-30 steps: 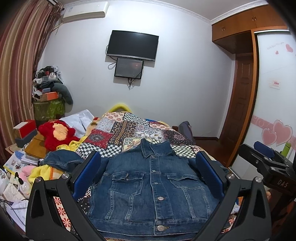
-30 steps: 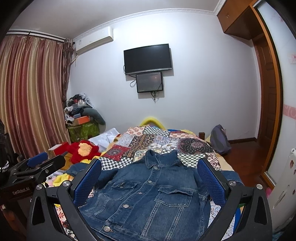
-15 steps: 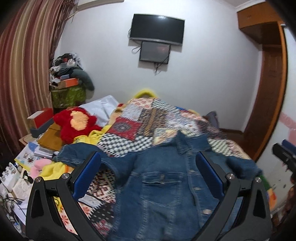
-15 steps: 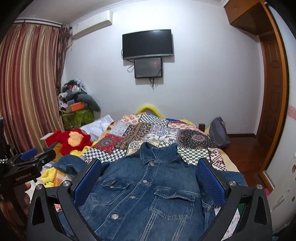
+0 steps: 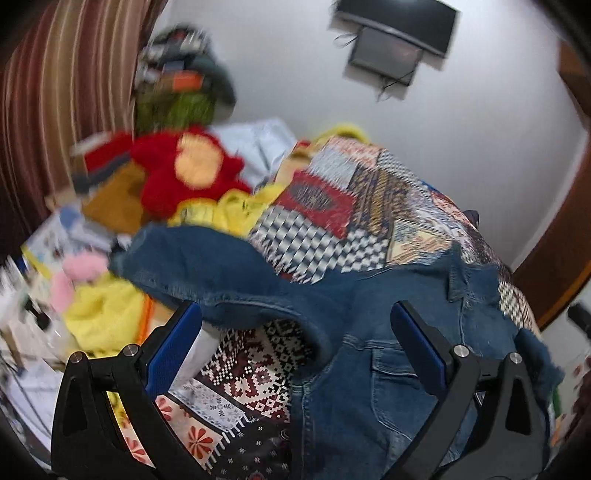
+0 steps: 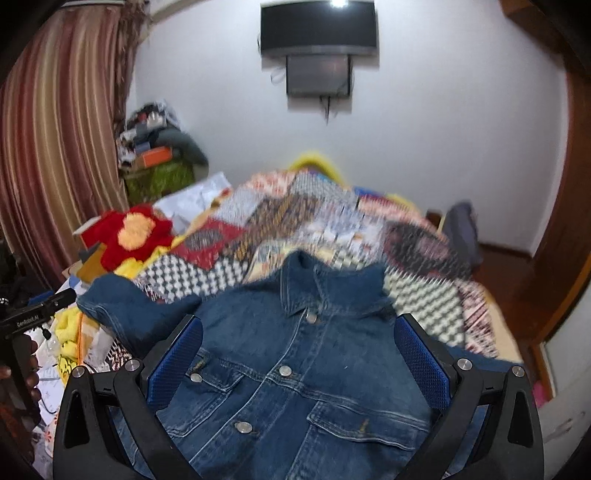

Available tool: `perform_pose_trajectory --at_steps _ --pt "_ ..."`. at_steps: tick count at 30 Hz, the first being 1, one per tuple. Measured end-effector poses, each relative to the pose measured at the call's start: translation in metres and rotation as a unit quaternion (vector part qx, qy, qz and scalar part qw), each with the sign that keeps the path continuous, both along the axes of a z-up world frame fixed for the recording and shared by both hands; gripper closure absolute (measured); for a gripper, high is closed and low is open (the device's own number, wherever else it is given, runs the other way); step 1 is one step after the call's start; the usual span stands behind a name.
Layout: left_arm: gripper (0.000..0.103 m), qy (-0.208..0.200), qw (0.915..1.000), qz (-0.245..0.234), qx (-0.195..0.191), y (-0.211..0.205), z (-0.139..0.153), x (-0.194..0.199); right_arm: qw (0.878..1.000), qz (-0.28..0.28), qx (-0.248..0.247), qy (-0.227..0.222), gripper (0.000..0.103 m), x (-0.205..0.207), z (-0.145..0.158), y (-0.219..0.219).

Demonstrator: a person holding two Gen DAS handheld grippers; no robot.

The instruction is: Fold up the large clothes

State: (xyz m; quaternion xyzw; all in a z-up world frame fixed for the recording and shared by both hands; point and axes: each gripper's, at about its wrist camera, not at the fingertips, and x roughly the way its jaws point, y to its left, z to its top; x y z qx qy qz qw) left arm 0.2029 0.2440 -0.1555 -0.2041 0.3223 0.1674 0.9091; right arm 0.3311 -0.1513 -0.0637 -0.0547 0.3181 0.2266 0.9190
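At the far left of the right wrist view, part of the left hand-held gripper is seen, gripped by a person's hand cut off at the frame edge; its fingers are not shown there. In the left wrist view the left hand-held gripper is seen spread wide, with nothing held between its blue pads. That view is smeared by motion, so the clutter at the left is hard to make out beyond a red plush toy and yellow cloth. The denim jacket is laid front-up and buttoned on the patchwork bedspread, its long axis running away from the cameras, collar toward the wall-mounted television. Its hem is cut off by the lower frame edge. One sleeve, stretched out to the left, is shown fully only in the left wrist view; the collar and chest pockets are seen more plainly in the right wrist view. The right hand-held gripper is likewise wide open and empty above the jacket's chest.
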Motion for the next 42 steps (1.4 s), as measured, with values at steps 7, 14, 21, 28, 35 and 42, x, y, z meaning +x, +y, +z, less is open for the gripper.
perform_pose_trajectory --at_steps 7,14,21,28,35,42 --pt "0.0 0.058 0.9803 0.034 -0.186 0.074 -0.072 0.03 0.991 0.013 -0.001 0.137 0.0 0.062 -0.067 0.025" --pt "0.0 0.046 0.9469 0.073 -0.31 0.113 -0.115 0.041 0.97 0.002 0.008 0.241 0.0 0.095 -0.123 0.036" --pt "0.016 0.024 0.9388 0.109 -0.326 0.13 -0.121 0.045 0.963 0.006 0.007 0.271 0.0 0.097 -0.141 0.042" --pt "0.087 0.073 0.9707 0.134 -0.185 0.118 -0.098 0.036 0.966 0.01 0.02 0.259 0.0 0.091 -0.126 0.035" --pt "0.092 0.019 0.996 0.087 -0.01 0.074 -0.003 0.036 0.972 0.003 0.037 0.231 0.0 0.079 -0.094 0.013" --pt "0.093 -0.055 0.9971 -0.016 0.05 0.006 0.072 0.064 0.976 -0.024 0.071 0.205 0.0 0.067 -0.065 -0.028"
